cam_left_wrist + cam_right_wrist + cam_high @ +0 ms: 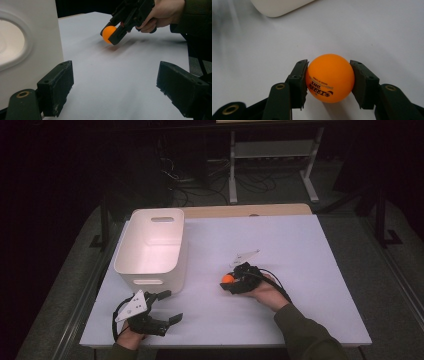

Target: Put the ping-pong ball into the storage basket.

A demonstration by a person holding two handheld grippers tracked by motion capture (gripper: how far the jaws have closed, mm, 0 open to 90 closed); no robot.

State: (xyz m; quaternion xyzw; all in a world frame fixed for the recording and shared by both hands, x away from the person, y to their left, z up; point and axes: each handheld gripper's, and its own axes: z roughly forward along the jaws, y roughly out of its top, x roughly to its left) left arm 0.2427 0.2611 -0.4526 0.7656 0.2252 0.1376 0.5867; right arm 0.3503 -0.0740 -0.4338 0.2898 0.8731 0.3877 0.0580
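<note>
Orange ball point(329, 77) sits clamped inside the right gripper point(329, 82).

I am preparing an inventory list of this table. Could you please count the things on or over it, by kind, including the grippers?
Orange ball: 1, clamped in the right gripper
White bin: 1
Grippers: 2, the right gripper and the left gripper, whose jaws stand apart with nothing between them
Total: 4
</note>
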